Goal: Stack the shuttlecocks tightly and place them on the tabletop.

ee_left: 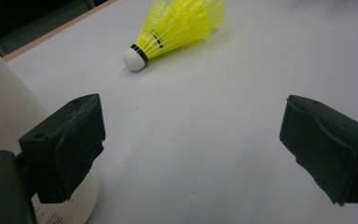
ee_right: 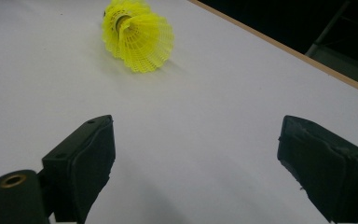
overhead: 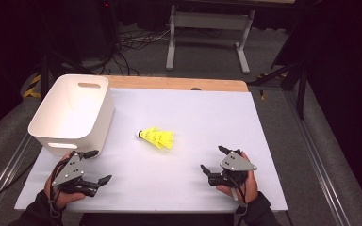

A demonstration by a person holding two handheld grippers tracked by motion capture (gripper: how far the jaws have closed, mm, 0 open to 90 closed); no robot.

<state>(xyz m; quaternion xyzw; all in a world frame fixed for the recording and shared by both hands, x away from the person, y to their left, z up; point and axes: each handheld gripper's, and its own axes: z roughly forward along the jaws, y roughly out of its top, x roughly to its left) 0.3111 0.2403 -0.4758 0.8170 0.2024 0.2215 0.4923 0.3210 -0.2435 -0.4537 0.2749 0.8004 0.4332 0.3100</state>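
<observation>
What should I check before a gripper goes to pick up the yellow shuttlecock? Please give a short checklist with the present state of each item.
1. Left gripper fingers apart and holding nothing: ok.
2. Right gripper fingers apart and holding nothing: ok.
3. Shuttlecock lies free on its side on the white table cover, touching no other thing: ok.
4. Surface between both grippers and the shuttlecock is bare: ok.
5. White bin stands upright with its opening up, at the left: ok.
6. Bin is without contents: cannot tell, its floor is only partly seen.

yellow shuttlecocks (overhead: 157, 137), white bin (overhead: 73, 113), table (overhead: 207, 113)
</observation>
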